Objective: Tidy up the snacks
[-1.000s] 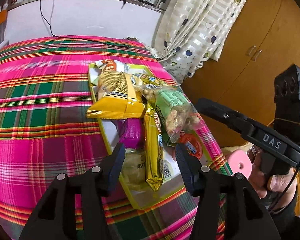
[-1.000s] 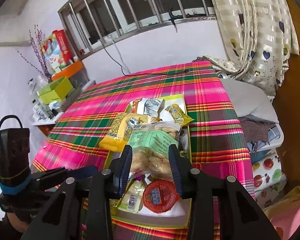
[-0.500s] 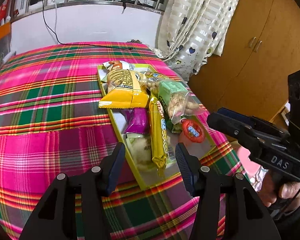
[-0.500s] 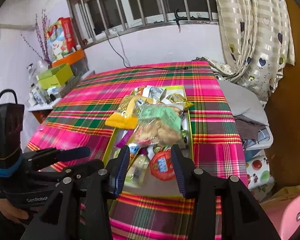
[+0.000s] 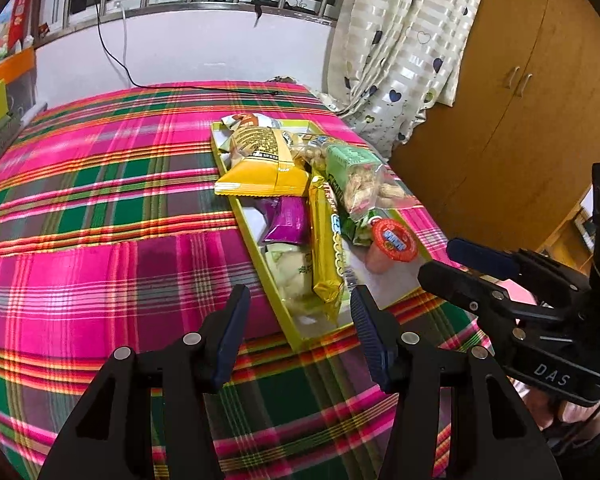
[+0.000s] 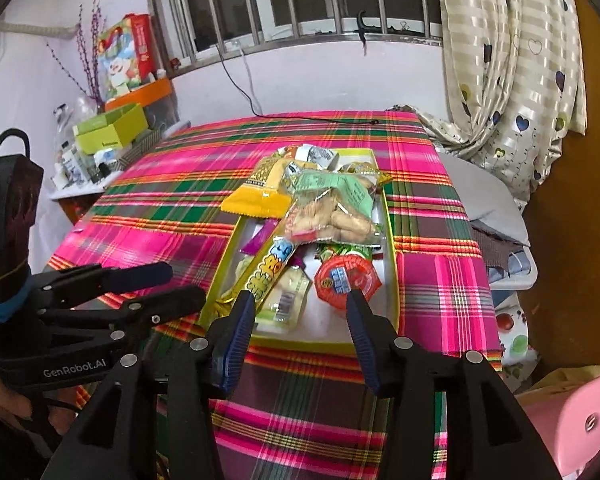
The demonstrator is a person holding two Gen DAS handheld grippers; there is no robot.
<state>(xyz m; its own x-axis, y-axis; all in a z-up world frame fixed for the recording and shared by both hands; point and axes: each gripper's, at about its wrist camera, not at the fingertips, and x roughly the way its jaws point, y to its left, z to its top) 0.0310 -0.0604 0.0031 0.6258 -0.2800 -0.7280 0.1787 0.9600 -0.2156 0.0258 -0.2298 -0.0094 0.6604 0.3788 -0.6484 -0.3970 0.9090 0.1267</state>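
We hold the left gripper (image 5: 298,320) and right gripper (image 6: 302,320) empty, jaws apart; the right's have just been opening. At twelve o'clock, foil and plastic snack packets (image 6: 328,208) fill the shallow yellow-green tray (image 6: 392,280), apparently gathered there for tidiness.

My snacks lie heaped in a shallow yellow-green tray (image 5: 260,258) at frame centre: a yellow bag (image 5: 260,160) overhanging its left rim, a clear cookie bag with a green label (image 5: 360,178), a purple packet (image 5: 286,222), a long yellow stick pack (image 5: 326,248), and a red-lidded jelly cup (image 5: 394,240) on its side.
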